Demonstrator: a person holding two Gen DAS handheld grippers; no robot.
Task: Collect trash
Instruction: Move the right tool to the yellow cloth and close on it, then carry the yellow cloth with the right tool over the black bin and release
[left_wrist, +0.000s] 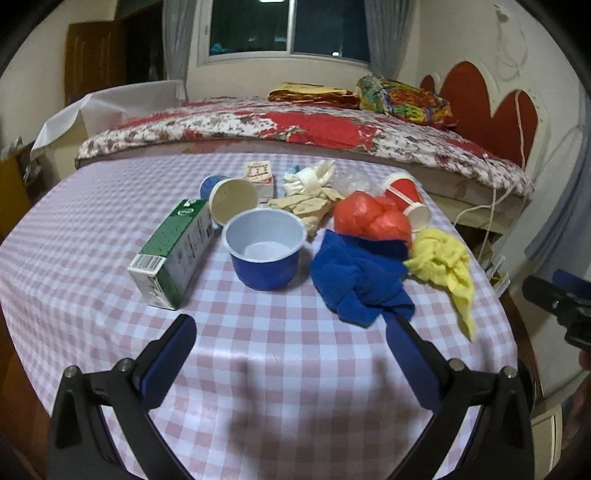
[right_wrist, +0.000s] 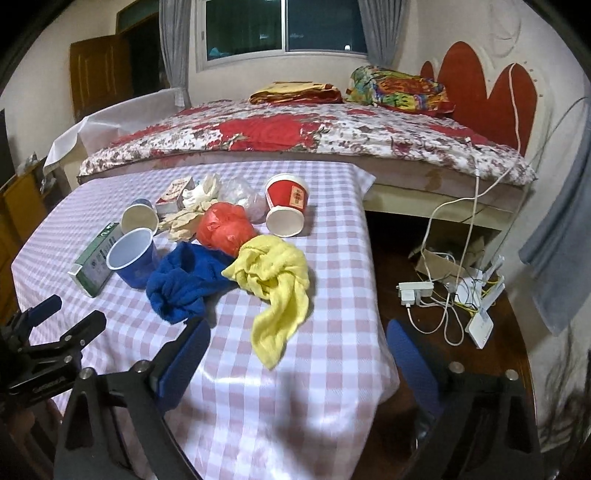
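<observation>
Trash lies on a pink checked table: a green carton on its side, an upright blue cup, a tipped paper cup, a small box, pale gloves, a red plastic bag, a tipped red cup, a blue cloth and a yellow cloth. My left gripper is open and empty, short of the blue cup. My right gripper is open and empty, near the yellow cloth at the table's right edge.
A bed with a floral cover stands right behind the table. On the floor to the right lie a power strip, cables and white boxes. The left gripper also shows at the left edge of the right wrist view.
</observation>
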